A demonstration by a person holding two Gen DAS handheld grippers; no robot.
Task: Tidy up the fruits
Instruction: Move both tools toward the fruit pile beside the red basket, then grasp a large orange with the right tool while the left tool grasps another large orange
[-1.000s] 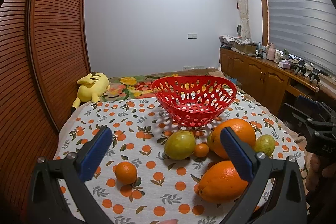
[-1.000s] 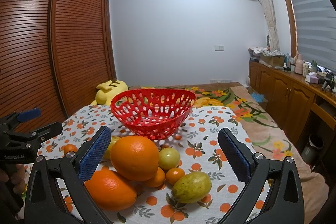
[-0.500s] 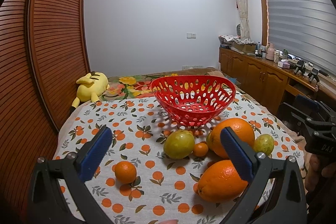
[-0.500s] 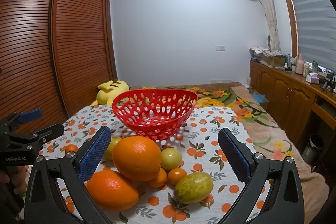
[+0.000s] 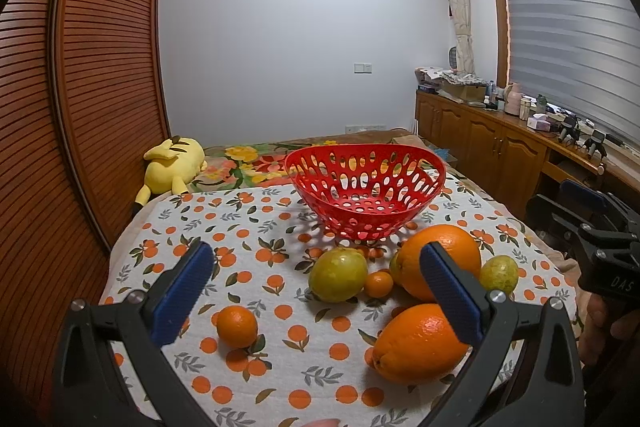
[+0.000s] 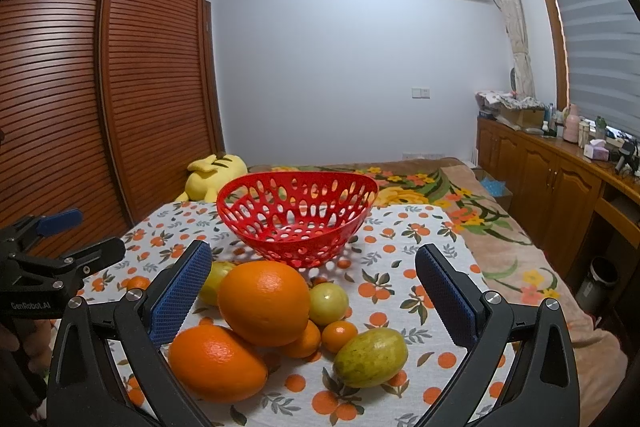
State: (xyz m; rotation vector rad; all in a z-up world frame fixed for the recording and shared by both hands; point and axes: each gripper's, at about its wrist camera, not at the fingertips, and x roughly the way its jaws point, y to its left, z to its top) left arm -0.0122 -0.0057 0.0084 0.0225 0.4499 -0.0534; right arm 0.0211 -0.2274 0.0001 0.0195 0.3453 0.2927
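Observation:
A red perforated basket (image 5: 366, 189) stands empty on the orange-print tablecloth (image 5: 248, 227); it also shows in the right wrist view (image 6: 298, 215). In front of it lie two large oranges (image 5: 440, 261) (image 5: 418, 343), a green-yellow fruit (image 5: 338, 274), a tiny orange (image 5: 378, 283), a small orange (image 5: 237, 326) and another green fruit (image 5: 500, 273). My left gripper (image 5: 316, 291) is open and empty above the cloth. My right gripper (image 6: 314, 293) is open and empty over the fruit pile: large oranges (image 6: 264, 303) (image 6: 216, 363), green fruits (image 6: 371, 357) (image 6: 328, 303).
A yellow plush toy (image 5: 174, 165) lies behind the table by the slatted wardrobe (image 5: 60, 127). A wooden cabinet (image 5: 500, 151) with clutter runs along the right wall. A floral blanket (image 6: 460, 203) lies beyond the table.
Both grippers have shifted slightly; the fruit and basket appear a touch lower and nearer in view. Nothing was taken hold of.

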